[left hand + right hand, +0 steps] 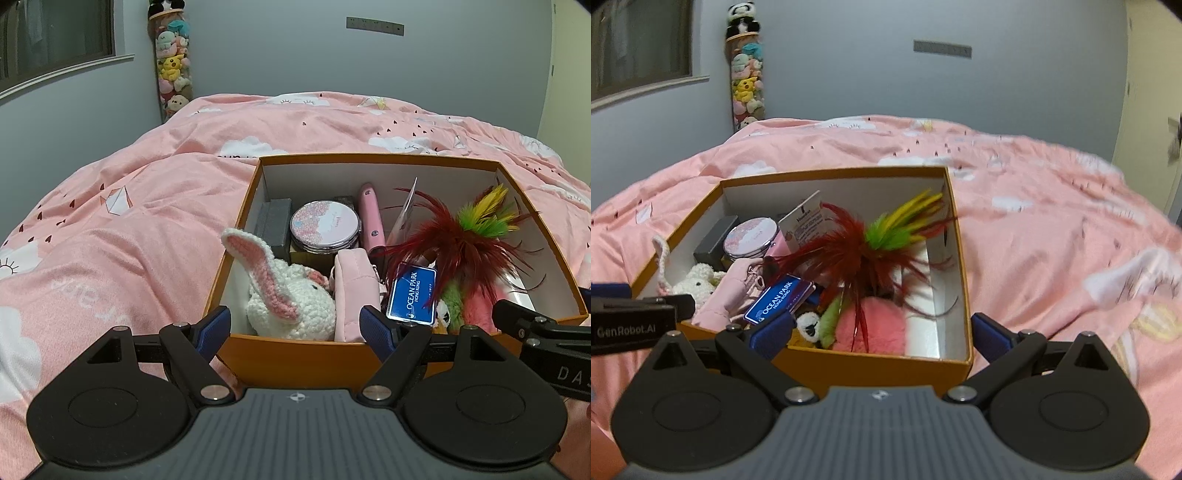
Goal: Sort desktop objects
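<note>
We see an open orange cardboard box with a white inside (295,352) resting on a bed under a pink quilt printed with clouds (129,221), and both grippers hang just in front of its near wall. The left gripper (295,325) has its blue-padded fingers spread wide, holding nothing; the right gripper (882,330) is likewise spread, one finger over the box's near edge and the other outside its corner at 3 o'clock. Inside the box, a white crocheted rabbit with pink ears (288,295) lies at 7 o'clock, a pink fabric pouch (351,291) just beside it, and a round floral compact mirror (325,227) sits at 11 o'clock next to a grey block (275,221) and a slim pink case (371,218). A bunch of red, green and yellow feathers (465,236) spreads over the 3 o'clock half, covering a pink fluffy plush (875,325) and part of a small panda toy (809,325). A blue card (413,295) reads "OCEAN PARK HONG KONG". The left gripper's body reads "GenRobot.AI" in the right wrist view. At 11 o'clock against the grey wall stands a tall clear tube of plush toys (173,62).
</note>
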Motion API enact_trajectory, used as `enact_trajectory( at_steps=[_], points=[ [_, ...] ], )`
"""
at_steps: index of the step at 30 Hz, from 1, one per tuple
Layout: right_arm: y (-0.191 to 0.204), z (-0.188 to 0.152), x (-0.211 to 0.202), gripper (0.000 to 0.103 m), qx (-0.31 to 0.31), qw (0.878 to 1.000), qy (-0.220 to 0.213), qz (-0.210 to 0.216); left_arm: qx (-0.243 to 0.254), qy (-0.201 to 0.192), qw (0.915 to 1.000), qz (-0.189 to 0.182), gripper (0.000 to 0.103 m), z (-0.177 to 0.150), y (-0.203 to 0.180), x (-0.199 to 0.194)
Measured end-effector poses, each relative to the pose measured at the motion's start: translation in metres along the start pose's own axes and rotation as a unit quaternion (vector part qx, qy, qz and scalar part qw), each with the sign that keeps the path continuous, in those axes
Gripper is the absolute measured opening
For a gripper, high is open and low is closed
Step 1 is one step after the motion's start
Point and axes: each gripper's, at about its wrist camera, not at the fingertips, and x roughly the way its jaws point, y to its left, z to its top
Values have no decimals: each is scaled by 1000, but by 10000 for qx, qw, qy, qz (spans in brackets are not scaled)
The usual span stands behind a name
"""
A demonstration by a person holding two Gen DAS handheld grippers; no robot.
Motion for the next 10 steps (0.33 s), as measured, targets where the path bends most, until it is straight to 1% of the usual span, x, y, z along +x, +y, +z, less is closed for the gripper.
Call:
enact_trajectory(
  at_steps=[10],
  points=[
    [1, 0, 1, 102, -49, 10000, -12, -13, -3, -1, 10000, 5, 91, 0, 0, 0]
  ],
)
